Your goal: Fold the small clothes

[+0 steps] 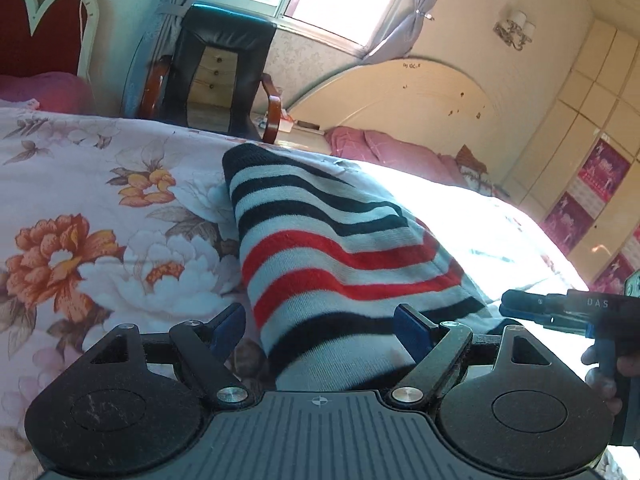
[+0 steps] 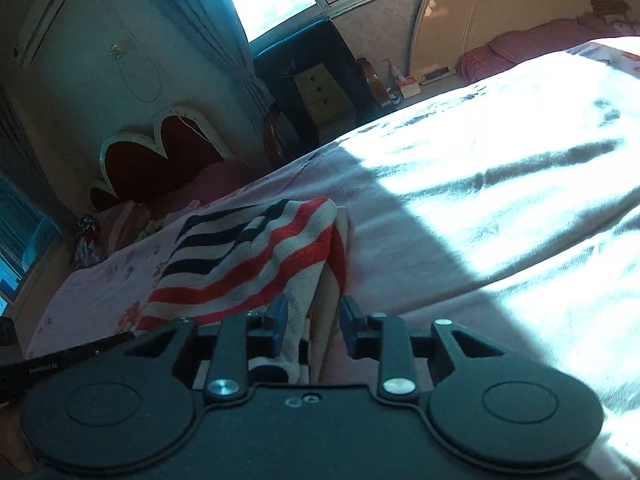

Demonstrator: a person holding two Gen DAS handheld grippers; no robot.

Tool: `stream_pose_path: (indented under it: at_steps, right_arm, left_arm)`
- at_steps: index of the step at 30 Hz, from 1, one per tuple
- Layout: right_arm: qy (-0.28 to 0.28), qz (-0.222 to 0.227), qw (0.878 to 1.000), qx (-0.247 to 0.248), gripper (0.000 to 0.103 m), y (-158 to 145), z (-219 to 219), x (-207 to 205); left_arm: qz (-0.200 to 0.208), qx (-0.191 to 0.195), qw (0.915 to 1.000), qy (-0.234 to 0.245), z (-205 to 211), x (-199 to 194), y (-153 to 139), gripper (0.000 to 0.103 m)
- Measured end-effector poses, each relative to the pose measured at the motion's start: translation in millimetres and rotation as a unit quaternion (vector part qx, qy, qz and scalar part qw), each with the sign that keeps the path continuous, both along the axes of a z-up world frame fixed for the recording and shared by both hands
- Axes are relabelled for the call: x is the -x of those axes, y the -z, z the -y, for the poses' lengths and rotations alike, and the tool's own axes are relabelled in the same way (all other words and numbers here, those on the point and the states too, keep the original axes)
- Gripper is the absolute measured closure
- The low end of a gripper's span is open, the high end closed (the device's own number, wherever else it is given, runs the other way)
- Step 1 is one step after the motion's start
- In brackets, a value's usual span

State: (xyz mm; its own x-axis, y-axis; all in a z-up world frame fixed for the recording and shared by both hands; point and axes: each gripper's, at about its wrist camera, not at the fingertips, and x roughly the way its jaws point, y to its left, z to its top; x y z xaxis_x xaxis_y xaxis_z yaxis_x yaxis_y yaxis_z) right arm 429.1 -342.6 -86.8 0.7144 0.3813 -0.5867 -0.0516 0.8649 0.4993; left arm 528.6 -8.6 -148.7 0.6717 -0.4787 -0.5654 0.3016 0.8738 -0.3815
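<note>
Left tongs [image 1: 320, 322] spread astride striped red, black and white knitted garment [image 1: 332, 256] on floral bedspread [image 1: 100, 220]; right tongs [image 2: 308, 320] parted, edge unpinched. Garment folded, flattening remains.

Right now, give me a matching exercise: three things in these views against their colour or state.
Things:
1. striped garment
2. bedsheet
3. left gripper

States:
A. floral print, spread under everything
B. fingers wide apart, either side of the cloth
C. red, black and white bands, lying on the bed

Pairs: 1-C, 2-A, 3-B
</note>
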Motion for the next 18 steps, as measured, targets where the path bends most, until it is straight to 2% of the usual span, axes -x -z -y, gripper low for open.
stream_pose_path:
  at_steps: [4,6,8,11,13,15,16,17,18]
  right_arm:
    - [-0.003,-0.026,0.998,-0.063,0.073,10,-4,33]
    - [-0.006,-0.025,0.999,-0.046,0.089,14,-14,43]
    - [-0.003,-0.045,0.998,-0.038,0.095,22,-22,47]
    - [-0.022,-0.04,0.999,-0.018,0.096,23,-39,63]
    - [-0.014,-0.042,0.999,-0.001,0.096,29,-39,64]
    - [-0.001,-0.036,0.999,-0.012,0.098,32,-29,62]
    - [0.007,-0.028,0.999,-0.015,0.094,28,-27,63]
    - [0.016,-0.012,1.0,-0.01,0.085,21,-25,65]
    - [0.028,0.007,1.0,0.004,0.085,12,-25,68]
  left_arm:
    - [-0.019,0.013,0.9997,-0.007,-3,23,11,0.022]
    - [-0.026,-0.018,0.9995,-0.007,4,27,19,0.022]
    - [-0.02,-0.038,0.999,-0.011,6,30,20,0.021]
    - [-0.008,-0.065,0.9979,-0.005,6,32,15,0.021]
    - [0.0,-0.079,0.9968,0.004,7,34,10,0.021]
    - [0.021,-0.075,0.9969,0.005,5,40,-1,0.021]
    - [0.036,-0.065,0.9972,0.009,4,42,-9,0.022]
    - [0.05,-0.055,0.9972,0.013,3,45,-15,0.022]
    - [0.063,-0.044,0.9969,0.018,4,46,-21,0.022]
